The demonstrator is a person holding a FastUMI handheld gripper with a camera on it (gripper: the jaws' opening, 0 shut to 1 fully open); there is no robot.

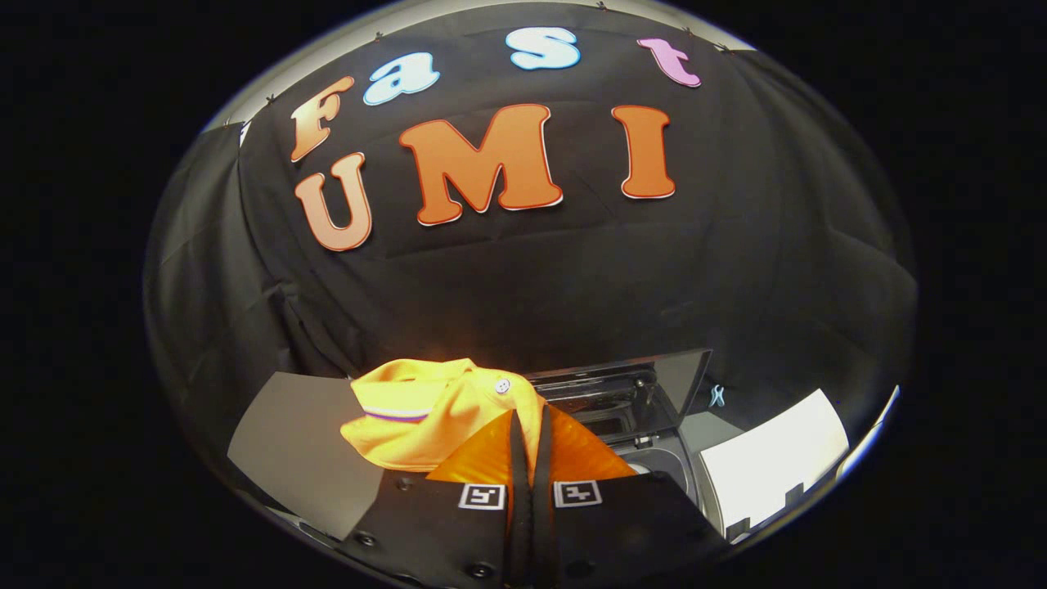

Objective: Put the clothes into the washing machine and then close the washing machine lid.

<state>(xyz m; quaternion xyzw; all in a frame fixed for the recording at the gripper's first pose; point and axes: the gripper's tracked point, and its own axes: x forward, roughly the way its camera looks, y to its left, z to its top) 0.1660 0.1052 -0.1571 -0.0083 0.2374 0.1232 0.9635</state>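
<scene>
Gripping the yellow shirt [433,413], claw [527,425] raised beside washing machine [646,409]

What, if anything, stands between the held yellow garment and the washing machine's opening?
Nothing visible. The claw is shut on the yellow garment, which hangs at and ahead of its fingers. Just beyond, the washing machine has its lid raised, so the opening looks unblocked, though the garment hides part of it.

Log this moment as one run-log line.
phase: carrying | tool: shut on yellow shirt, lifted | washing machine: just beyond, lid up | shirt not yet in the drum
</scene>
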